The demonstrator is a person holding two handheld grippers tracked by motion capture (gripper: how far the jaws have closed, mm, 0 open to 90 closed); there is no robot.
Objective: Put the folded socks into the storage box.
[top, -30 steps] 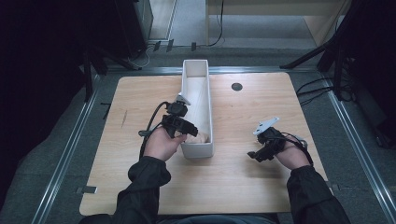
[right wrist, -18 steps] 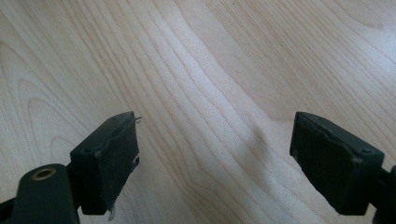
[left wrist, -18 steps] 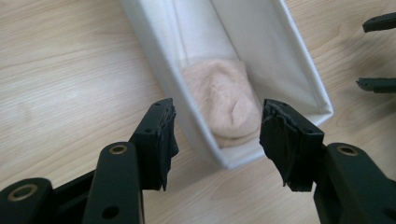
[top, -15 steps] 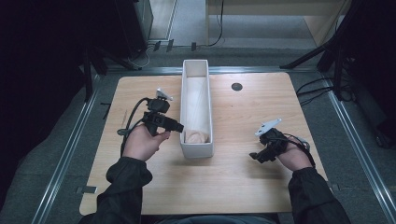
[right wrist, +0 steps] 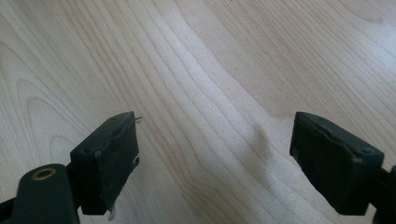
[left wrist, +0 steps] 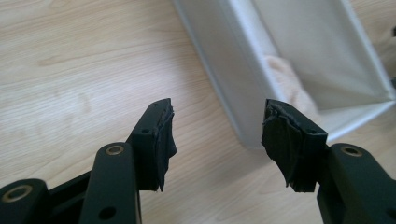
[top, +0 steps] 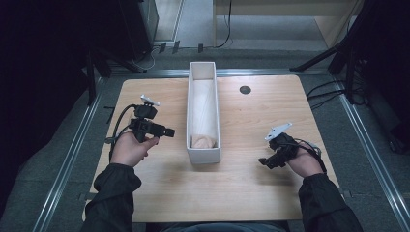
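Observation:
A long white bin (top: 203, 155) stands lengthwise in the middle of the wooden table (top: 251, 193). A pale beige lump (top: 203, 141) lies at its near end. My left gripper (top: 170, 131) hovers left of the bin and points at its side. Its jaws have just been opening and nothing is between them. In the left gripper view, the left gripper (left wrist: 217, 126) frames bare wood, with the bin (left wrist: 233, 56) and the lump (left wrist: 289, 86) beyond. My right gripper (top: 262, 162) rests open over the table's right side. In the right gripper view, the right gripper (right wrist: 215, 149) has nothing between its pads.
A small black round hole (top: 245, 89) sits in the tabletop behind and right of the bin. Metal rails (top: 72, 154) run along the floor on both sides of the table. Cables (top: 329, 89) lie at the far right.
My left gripper has drawn back leftward from the bin's near end, where the beige lump stays behind. The right gripper has kept still.

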